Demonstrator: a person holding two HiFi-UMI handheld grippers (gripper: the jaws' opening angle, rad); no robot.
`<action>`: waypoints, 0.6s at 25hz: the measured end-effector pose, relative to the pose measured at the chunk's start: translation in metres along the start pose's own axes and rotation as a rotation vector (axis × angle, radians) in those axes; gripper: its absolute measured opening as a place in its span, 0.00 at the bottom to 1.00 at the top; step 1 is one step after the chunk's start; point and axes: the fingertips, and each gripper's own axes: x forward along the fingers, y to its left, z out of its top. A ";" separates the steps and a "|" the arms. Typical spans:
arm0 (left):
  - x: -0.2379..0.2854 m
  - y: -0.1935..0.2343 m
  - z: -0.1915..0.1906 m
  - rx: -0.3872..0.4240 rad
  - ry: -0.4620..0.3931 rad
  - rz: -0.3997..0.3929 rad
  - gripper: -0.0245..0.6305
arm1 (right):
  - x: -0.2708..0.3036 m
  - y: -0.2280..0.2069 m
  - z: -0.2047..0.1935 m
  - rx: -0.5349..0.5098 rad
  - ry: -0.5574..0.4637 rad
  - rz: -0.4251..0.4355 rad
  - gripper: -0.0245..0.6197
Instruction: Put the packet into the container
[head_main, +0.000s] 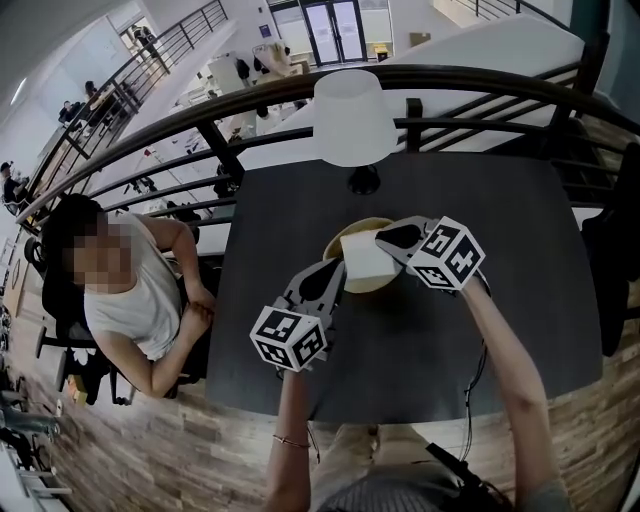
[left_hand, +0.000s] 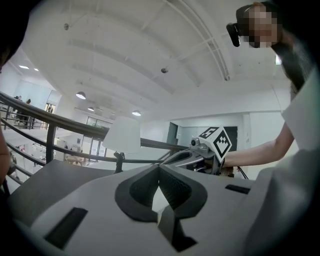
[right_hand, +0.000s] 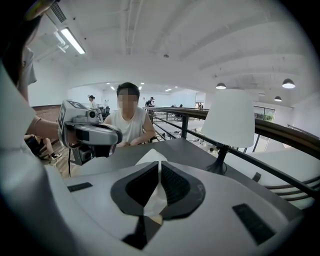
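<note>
Papery white packet (head_main: 366, 258), smooth tan container (head_main: 372, 286), matt dark tabletop (head_main: 480, 330).

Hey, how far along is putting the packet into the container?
Done: the packet is off the table and sits over the container.
In hand: the left hand-held gripper and the right hand-held gripper are each shut on an edge of it, holding it at the rim.
Left: lower it inside and let go.
</note>
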 end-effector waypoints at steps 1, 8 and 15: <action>0.002 0.002 0.002 -0.004 0.000 0.006 0.05 | 0.003 -0.006 0.000 0.004 0.006 0.002 0.08; 0.012 0.015 0.004 -0.016 0.019 0.042 0.05 | 0.027 -0.034 -0.016 0.032 0.068 0.048 0.08; 0.021 0.029 -0.007 -0.032 0.045 0.065 0.05 | 0.056 -0.033 -0.038 0.042 0.151 0.141 0.08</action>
